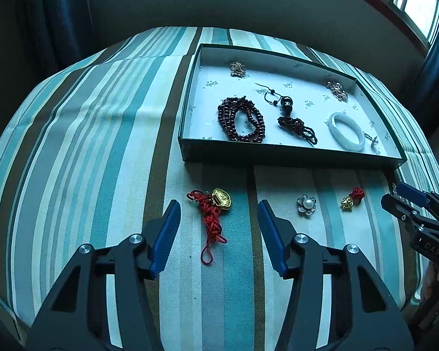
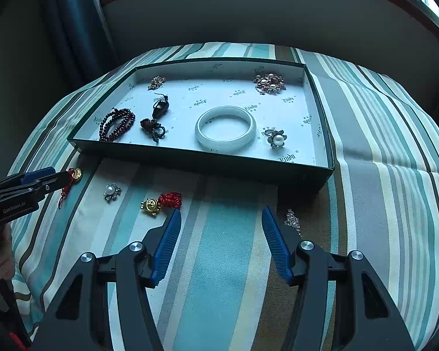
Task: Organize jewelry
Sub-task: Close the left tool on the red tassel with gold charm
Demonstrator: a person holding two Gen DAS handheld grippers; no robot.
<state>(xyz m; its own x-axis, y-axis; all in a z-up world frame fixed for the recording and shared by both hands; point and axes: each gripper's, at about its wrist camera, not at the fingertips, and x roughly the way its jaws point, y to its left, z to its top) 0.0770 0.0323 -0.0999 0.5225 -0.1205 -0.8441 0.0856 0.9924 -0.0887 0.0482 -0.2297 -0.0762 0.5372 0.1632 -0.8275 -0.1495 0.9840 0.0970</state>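
A dark green box [image 1: 187,117] [image 2: 190,158] holds a dark red bead necklace [image 1: 240,118], a dark tassel pendant [image 1: 289,114], a white bangle [image 1: 346,131] [image 2: 225,127], brooches and a pearl flower ring [image 2: 276,139]. On the striped cloth in front lie a gold charm on red cord [image 1: 216,207], a pearl flower piece [image 1: 306,204] [image 2: 112,191], a small gold charm with red knot [image 1: 352,199] [image 2: 161,201] and a crystal piece [image 2: 292,222]. My left gripper [image 1: 219,213] is open over the red-cord charm. My right gripper [image 2: 221,219] is open and empty.
The striped cloth covers a rounded surface that drops off at the sides. A dark wall and windows stand behind the box. The right gripper shows at the right edge of the left wrist view [image 1: 406,201]; the left one shows at the left of the right wrist view [image 2: 44,181].
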